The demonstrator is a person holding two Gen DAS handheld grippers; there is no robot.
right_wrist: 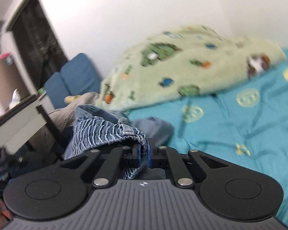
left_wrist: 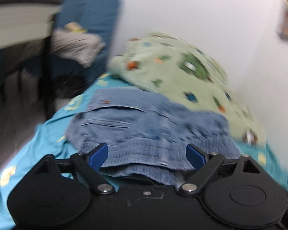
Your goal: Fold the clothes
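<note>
The right gripper pinches the crinkled blue denim garment's edge; the left gripper (gaping, empty) should clamp the matching hem on the turquoise patterned bedsheet.

1. We see a faded blue denim garment, its frayed pale threads striping it.
2. Beneath it, the turquoise bedsheet bears yellow round emblems.
3. Behind the garment, a pale green blanket shows green, orange and blue blocks.
</note>
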